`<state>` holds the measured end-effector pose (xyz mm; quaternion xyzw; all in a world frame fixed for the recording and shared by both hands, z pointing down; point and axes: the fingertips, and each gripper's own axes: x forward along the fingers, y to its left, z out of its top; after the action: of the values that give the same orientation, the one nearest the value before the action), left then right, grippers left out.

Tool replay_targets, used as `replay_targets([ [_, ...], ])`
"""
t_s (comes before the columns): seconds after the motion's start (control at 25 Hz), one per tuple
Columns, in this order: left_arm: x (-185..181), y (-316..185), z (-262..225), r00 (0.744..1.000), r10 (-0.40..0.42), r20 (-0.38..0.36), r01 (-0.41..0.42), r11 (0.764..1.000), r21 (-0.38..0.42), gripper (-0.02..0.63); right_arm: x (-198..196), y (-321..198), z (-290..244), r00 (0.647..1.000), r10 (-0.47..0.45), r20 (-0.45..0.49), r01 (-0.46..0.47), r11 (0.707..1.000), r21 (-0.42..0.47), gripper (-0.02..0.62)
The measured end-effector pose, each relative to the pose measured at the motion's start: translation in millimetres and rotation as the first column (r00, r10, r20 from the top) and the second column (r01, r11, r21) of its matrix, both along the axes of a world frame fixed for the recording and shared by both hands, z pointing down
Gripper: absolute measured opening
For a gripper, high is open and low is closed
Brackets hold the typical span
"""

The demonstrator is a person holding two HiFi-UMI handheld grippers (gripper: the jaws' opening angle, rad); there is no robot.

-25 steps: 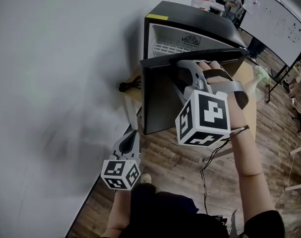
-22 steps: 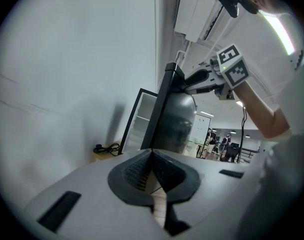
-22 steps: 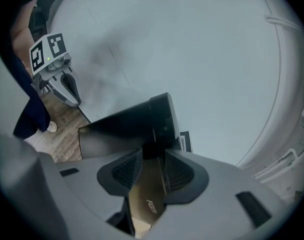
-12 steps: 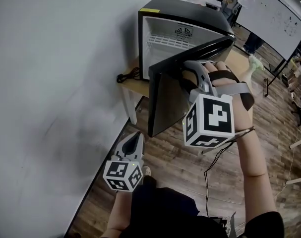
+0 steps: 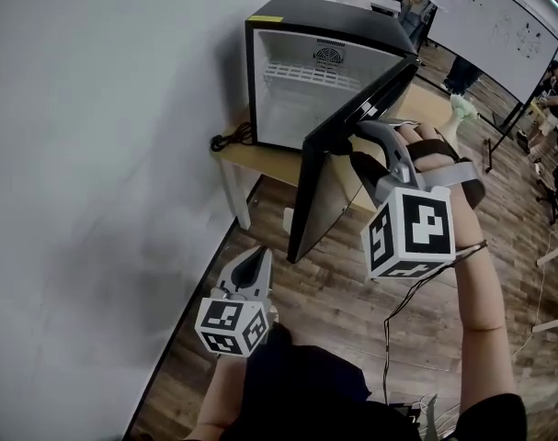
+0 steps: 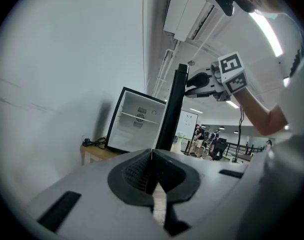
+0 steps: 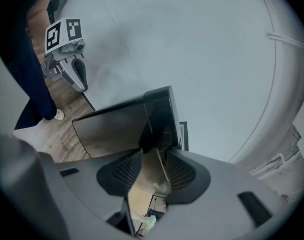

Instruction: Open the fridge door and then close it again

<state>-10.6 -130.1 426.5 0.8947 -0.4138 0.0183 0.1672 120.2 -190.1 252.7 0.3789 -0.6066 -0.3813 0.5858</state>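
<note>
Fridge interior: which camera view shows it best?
The head view: it looks into the open fridge interior, wire shelf visible. The left gripper view shows it smaller, farther off; the right gripper view shows only the fridge door.

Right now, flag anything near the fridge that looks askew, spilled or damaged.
Nothing stands out. The fridge door stands wide open, held at its edge by the right hand-held gripper; the fridge looks empty and sits upright on its table. A black cable lies coiled beside it.
</note>
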Motion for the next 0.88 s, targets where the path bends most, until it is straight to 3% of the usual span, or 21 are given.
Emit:
replay_targets([
  [0.4, 18, 28, 2, 0.998, 0.055, 0.006, -0.055, 0.998, -0.001, 0.006, 43, 43, 0, 0.999, 0.030, -0.020, -0.030, 1.000, 0.001, 0.124],
  [0.88, 47, 51, 3, 0.989, 0.149, 0.013, -0.149, 0.989, 0.001, 0.006, 87, 73, 1, 1.000, -0.008, -0.027, 0.008, 1.000, -0.005, 0.132],
])
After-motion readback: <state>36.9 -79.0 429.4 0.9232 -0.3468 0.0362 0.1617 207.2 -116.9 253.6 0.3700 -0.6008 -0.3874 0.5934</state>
